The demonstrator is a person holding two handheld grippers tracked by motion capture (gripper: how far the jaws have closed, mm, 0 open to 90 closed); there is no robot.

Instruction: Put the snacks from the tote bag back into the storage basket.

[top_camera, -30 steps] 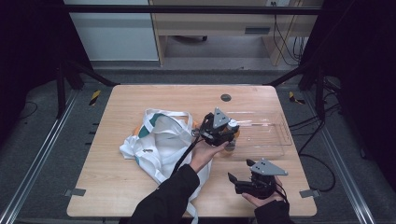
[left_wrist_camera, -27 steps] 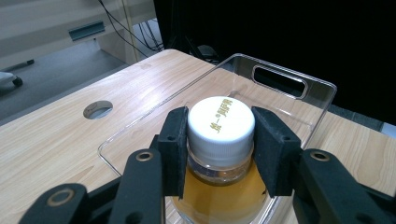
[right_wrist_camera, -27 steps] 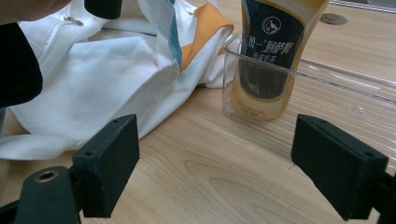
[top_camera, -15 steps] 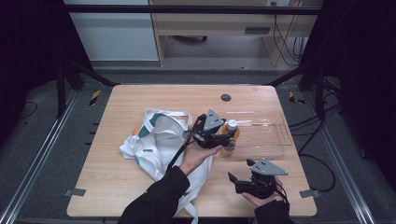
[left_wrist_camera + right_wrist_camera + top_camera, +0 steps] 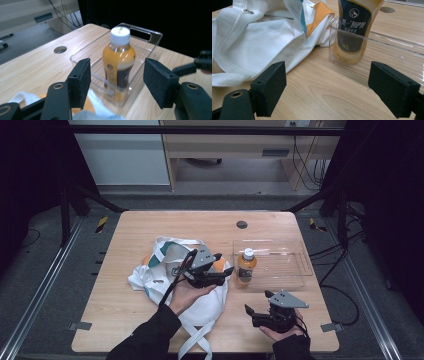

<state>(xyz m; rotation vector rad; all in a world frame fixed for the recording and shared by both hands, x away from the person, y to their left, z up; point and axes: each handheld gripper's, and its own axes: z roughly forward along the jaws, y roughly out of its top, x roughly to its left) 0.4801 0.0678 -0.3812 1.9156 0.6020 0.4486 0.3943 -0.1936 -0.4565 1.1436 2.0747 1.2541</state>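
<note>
An orange drink bottle (image 5: 246, 266) with a white cap and dark label stands upright in the left end of a clear plastic tray (image 5: 285, 265). My left gripper (image 5: 226, 272) hovers over a white tote bag (image 5: 165, 270), just left of the bottle, pointing at it. In the left gripper view its jaws have just been opening and stand wide, with the bottle (image 5: 119, 62) a little beyond the pads and nothing gripped. My right gripper (image 5: 251, 316) rests near the table's front edge, open (image 5: 332, 82), facing the bottle (image 5: 355, 27) and the bag (image 5: 262, 40).
The tote bag has teal and orange trim, and its straps trail toward the front edge. A round cable hole (image 5: 242, 224) lies behind the tray. The rest of the tray (image 5: 147, 50) is bare. A cabinet and cables stand beyond the table.
My left gripper has drawn back to the left from the bottle, over the bag, with its jaws wider. The bottle now stands free in the tray. The right gripper has kept still.
</note>
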